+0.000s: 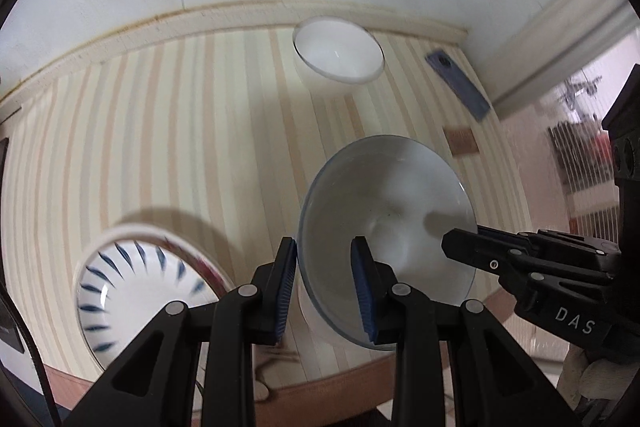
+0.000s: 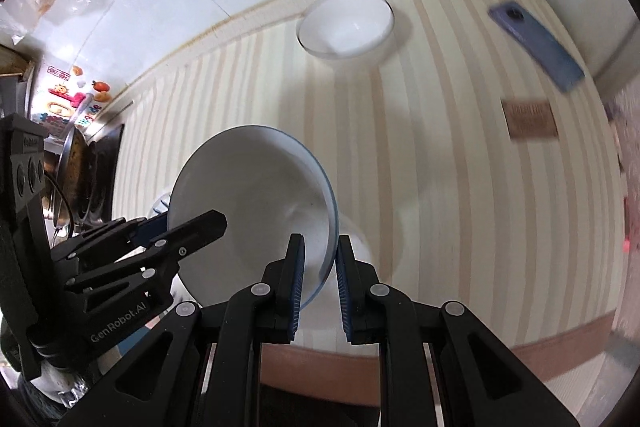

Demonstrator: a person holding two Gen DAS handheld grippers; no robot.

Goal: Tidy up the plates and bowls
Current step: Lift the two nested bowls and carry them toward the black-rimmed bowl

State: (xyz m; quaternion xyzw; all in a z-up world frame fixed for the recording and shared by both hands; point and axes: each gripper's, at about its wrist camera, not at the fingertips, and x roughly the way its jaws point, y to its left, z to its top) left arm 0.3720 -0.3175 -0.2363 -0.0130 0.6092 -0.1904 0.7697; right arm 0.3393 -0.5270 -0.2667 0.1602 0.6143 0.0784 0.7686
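A white bowl with a thin blue rim (image 1: 392, 195) (image 2: 248, 179) hangs tilted above the striped tablecloth, held from two sides. My left gripper (image 1: 324, 279) straddles its left rim, one pad outside the wall and one inside, shut on it. My right gripper (image 2: 320, 279) is shut on the opposite rim and reaches in from the right in the left wrist view (image 1: 460, 243). The left gripper (image 2: 180, 227) shows at the left in the right wrist view. A bowl with blue dashes inside (image 1: 140, 291) stands at the near left. A plain white bowl (image 1: 338, 53) (image 2: 346, 25) stands at the back by the wall.
A blue phone (image 1: 458, 85) (image 2: 536, 43) lies at the back right of the table, with a brown label patch (image 1: 462, 141) (image 2: 530, 119) on the cloth nearer. The wall runs along the table's far edge. Dark clutter and coloured magnets (image 2: 72, 99) sit at the left.
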